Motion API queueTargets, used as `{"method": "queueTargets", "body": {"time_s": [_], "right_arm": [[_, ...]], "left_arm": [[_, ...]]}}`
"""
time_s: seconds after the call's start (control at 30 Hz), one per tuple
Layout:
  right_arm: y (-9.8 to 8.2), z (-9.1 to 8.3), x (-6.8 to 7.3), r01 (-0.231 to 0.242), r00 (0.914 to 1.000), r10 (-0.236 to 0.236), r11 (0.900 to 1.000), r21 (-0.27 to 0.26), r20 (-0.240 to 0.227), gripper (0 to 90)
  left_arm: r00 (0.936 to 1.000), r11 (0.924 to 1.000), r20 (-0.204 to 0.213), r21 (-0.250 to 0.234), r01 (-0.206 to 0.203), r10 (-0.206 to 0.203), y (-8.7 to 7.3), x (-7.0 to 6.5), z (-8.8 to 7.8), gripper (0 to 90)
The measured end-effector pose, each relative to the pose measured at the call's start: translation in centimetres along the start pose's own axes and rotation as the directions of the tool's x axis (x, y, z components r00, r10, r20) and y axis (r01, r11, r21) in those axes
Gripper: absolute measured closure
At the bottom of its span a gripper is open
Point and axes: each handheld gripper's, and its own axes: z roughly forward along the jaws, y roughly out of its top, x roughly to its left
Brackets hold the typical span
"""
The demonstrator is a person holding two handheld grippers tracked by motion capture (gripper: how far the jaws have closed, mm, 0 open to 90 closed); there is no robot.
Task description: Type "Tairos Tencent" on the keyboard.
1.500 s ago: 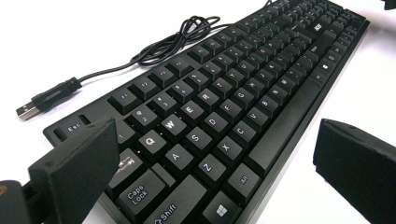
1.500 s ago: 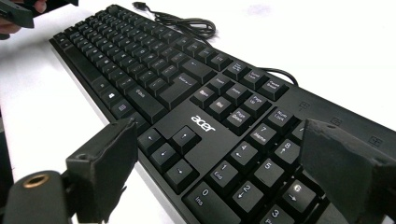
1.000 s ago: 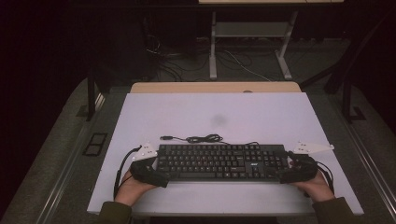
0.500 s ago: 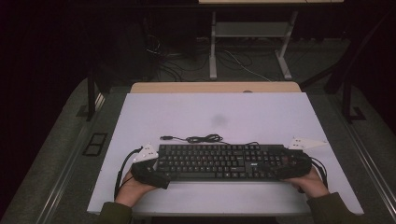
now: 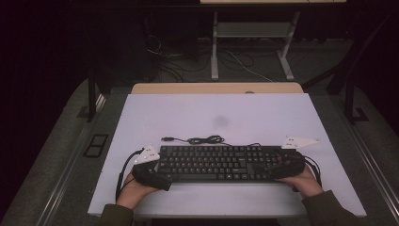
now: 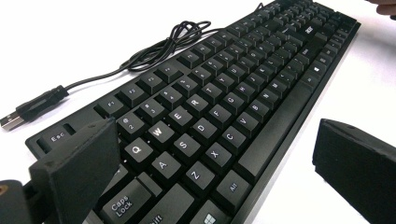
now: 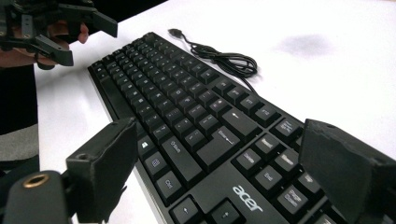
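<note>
A black Acer keyboard (image 5: pixel 216 163) lies flat near the front of the white tabletop (image 5: pixel 211 110). Its black cable (image 5: pixel 200 140) is bunched behind it and ends in a loose USB plug (image 6: pixel 14 120). My left gripper (image 5: pixel 159 170) (image 6: pixel 215 163) is open, and its jaws straddle the keyboard's left end around the Caps Lock and Alt keys. My right gripper (image 5: pixel 275 165) (image 7: pixel 224 172) is open too. It straddles the right end, with the Acer logo (image 7: pixel 245 197) between its jaws. The left gripper (image 7: pixel 51 28) appears in the far corner of the right gripper view.
A wooden table edge (image 5: pixel 216 88) runs along behind the white top. Beyond it are desk legs (image 5: pixel 215 52) and cables on a dark floor. A faint grey smudge (image 5: pixel 220 121) marks the tabletop behind the keyboard.
My right gripper has slid left from beside the keyboard to over its right end. The left gripper has edged slightly inward. The keyboard has stayed put.
</note>
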Motion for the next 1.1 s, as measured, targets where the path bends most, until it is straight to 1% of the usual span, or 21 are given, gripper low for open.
{"method": "queueTargets", "body": {"time_s": [0.13,0.33,0.47,0.57,0.6,0.83,0.97,1.1], "right_arm": [[0.2,0.4,0.1,-0.001,0.9999,0.001,1.0,-0.004,-0.014,11.6],[0.6,1.0,0.4,-0.002,0.9996,0.002,1.0,-0.007,-0.028,11.6],[0.8,1.6,0.5,0.006,0.9993,-0.006,1.0,0.0,-0.037,11.6],[0.9,1.8,0.5,0.01,0.9992,-0.01,1.0,0.001,-0.04,11.6],[1.1,2.1,0.6,0.009,0.9989,-0.009,1.0,0.003,-0.047,11.6],[1.5,3.0,0.8,0.021,0.998,-0.02,1.0,0.01,-0.059,11.7],[1.8,3.4,0.9,0.017,0.9977,-0.016,1.0,0.008,-0.066,11.7],[2.1,4.1,1.0,0.025,0.9971,-0.024,1.0,0.014,-0.073,11.7]], "left_arm": [[1.0,1.0,0.0,-0.001,-0.007,0.007,0.1,0.1,0.2,0.0],[1.0,1.0,-0.005,-0.003,-0.006,0.006,0.3,0.1,0.2,0.1],[1.0,0.9999,-0.009,-0.011,0.001,-0.001,0.4,0.2,0.3,0.1],[0.9999,0.9999,-0.01,-0.012,-0.002,0.002,0.5,0.3,0.4,0.0],[1.0,0.9999,-0.008,-0.011,-0.003,0.003,0.5,0.3,0.4,0.1],[0.9999,0.9998,0.005,-0.015,-0.012,0.012,0.8,0.3,0.8,0.1],[0.9999,0.9997,0.006,-0.022,-0.012,0.012,1.1,0.4,1.1,0.1],[0.9998,0.9996,0.009,-0.024,-0.015,0.015,1.3,0.5,1.2,0.1]]}}
